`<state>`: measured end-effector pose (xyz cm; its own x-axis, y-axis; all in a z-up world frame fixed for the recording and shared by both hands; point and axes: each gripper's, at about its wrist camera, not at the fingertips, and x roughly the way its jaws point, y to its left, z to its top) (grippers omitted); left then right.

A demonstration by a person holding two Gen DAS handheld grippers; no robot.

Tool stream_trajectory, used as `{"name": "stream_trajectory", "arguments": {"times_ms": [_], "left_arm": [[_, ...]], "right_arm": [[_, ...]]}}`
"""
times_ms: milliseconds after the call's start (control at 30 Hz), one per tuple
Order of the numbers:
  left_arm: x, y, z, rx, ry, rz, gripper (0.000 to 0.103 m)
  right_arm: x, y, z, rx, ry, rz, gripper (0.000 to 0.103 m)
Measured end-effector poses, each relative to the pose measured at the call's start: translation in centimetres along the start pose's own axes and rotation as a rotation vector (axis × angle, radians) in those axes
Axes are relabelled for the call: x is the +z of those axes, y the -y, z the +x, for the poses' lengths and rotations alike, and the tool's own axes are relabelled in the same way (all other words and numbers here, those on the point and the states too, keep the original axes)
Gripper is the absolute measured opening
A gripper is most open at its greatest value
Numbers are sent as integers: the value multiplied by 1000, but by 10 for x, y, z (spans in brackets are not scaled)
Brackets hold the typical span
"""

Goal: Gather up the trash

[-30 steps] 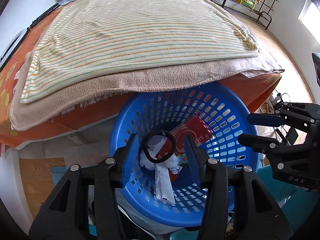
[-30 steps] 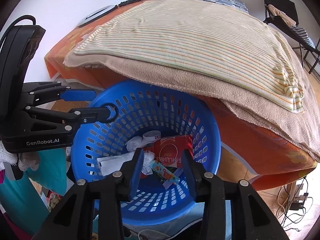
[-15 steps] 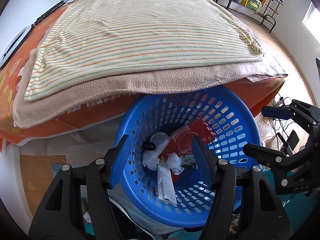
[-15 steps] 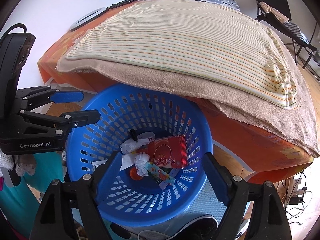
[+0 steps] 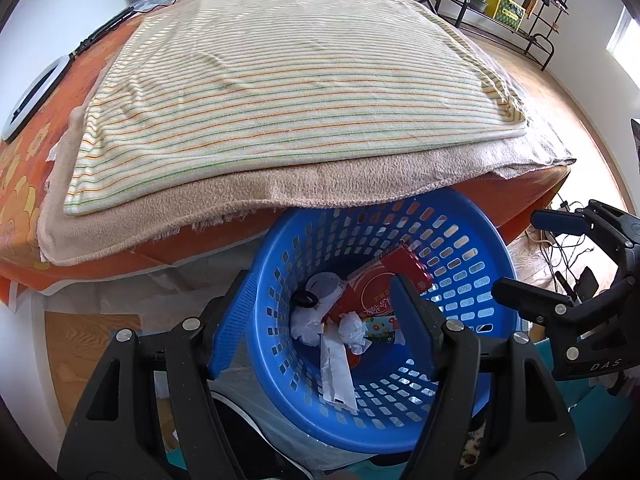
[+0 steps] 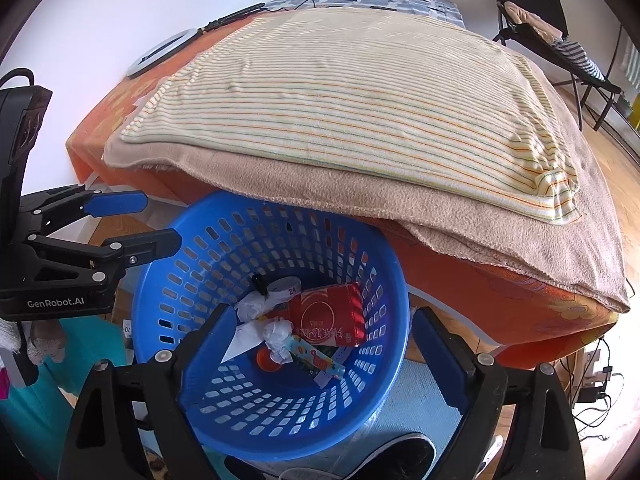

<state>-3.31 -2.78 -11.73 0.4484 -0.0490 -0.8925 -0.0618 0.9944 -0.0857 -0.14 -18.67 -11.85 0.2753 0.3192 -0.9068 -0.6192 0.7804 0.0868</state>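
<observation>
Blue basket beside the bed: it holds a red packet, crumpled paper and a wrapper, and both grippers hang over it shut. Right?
Not quite. Both grippers are open: the left gripper and the right gripper show spread, empty jaws in their own wrist views. The blue basket does hold the red packet, crumpled paper and wrapper.

Orange bed [image 5: 24, 184], tan blanket [image 5: 160, 216], striped towel [image 5: 280, 80] on top

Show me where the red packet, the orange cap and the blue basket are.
red packet [image 6: 328, 314], right wrist view, middle of its printed face
orange cap [image 6: 265, 359], right wrist view, its top
blue basket [image 6: 280, 208], right wrist view, far rim
</observation>
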Motion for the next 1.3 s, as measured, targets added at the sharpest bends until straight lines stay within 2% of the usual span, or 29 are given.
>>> {"name": "stream_trajectory", "arguments": {"times_ms": [400, 533, 667, 800, 867, 933, 1300], "left_arm": [[35, -6, -32, 3, 83, -4, 72], [50, -8, -43, 16, 114, 3, 72], [65, -12, -55, 20, 151, 2, 83], [79, -15, -65, 24, 187, 3, 85], [85, -17, -68, 20, 201, -6, 85], [90, -20, -71, 10, 213, -20, 85], [103, -21, -80, 23, 278, -25, 86]], "right_arm": [[33, 11, -25, -30, 67, 45, 92], [48, 20, -36, -11, 99, 75, 92], [63, 24, -45, -25, 128, 71, 92], [78, 29, -53, -31, 159, 67, 92], [86, 32, -56, -34, 174, 67, 94], [92, 35, -58, -32, 195, 74, 103], [112, 43, -54, -5, 248, 92, 103]]}}
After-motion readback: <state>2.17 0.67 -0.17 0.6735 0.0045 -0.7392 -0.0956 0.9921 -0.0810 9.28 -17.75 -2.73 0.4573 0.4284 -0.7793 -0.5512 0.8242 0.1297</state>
